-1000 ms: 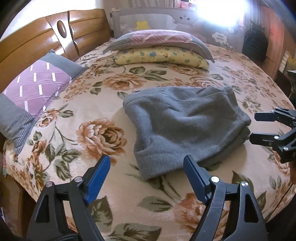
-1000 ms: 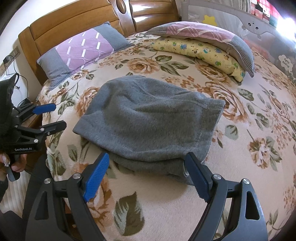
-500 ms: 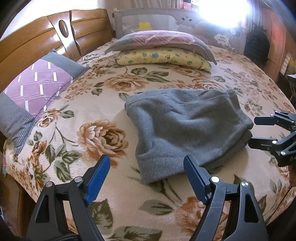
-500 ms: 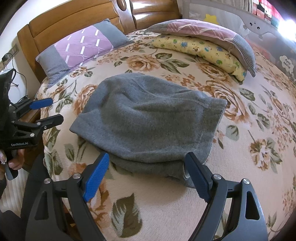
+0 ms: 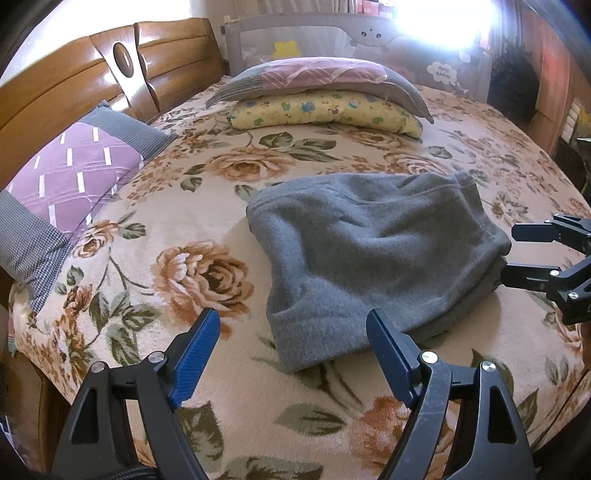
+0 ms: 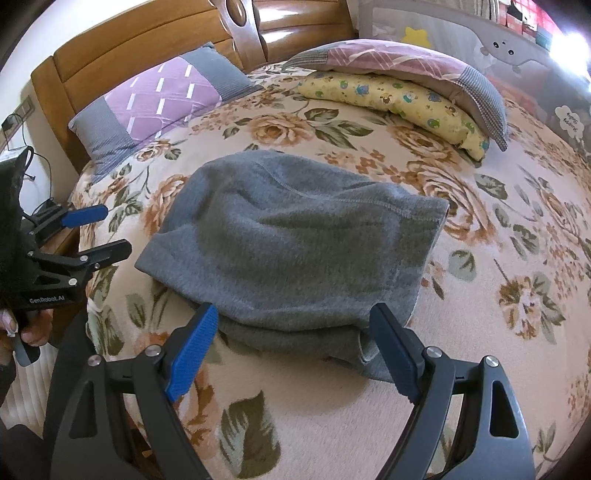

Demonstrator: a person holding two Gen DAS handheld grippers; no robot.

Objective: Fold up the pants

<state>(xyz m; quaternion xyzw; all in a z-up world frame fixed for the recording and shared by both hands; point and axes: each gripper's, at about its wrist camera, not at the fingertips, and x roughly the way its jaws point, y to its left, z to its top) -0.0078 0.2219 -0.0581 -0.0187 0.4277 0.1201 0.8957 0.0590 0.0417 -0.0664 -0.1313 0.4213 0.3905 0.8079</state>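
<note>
The grey fleece pants [image 5: 373, 254] lie folded in a compact stack on the floral bedspread [image 5: 192, 273]; they also show in the right wrist view [image 6: 295, 251]. My left gripper [image 5: 291, 343] is open and empty, hovering just short of the stack's near left corner; it also shows at the left of the right wrist view [image 6: 107, 232]. My right gripper [image 6: 295, 339] is open and empty, its jaws on either side of the stack's near edge, just above the bed; it shows at the right of the left wrist view [image 5: 513, 251], right beside the stack.
A purple and grey pillow [image 5: 62, 184] lies at the wooden headboard [image 5: 92, 77]. A pink-grey pillow [image 5: 317, 77] rests on a yellow one [image 5: 325, 114] at the far side, before a grey bed rail [image 5: 369, 33]. The bed's edge is close below both grippers.
Both grippers stay open. The left view has drifted slightly back and to the right; the right gripper has edged a little closer to the stack's near edge. The pants lie unchanged.
</note>
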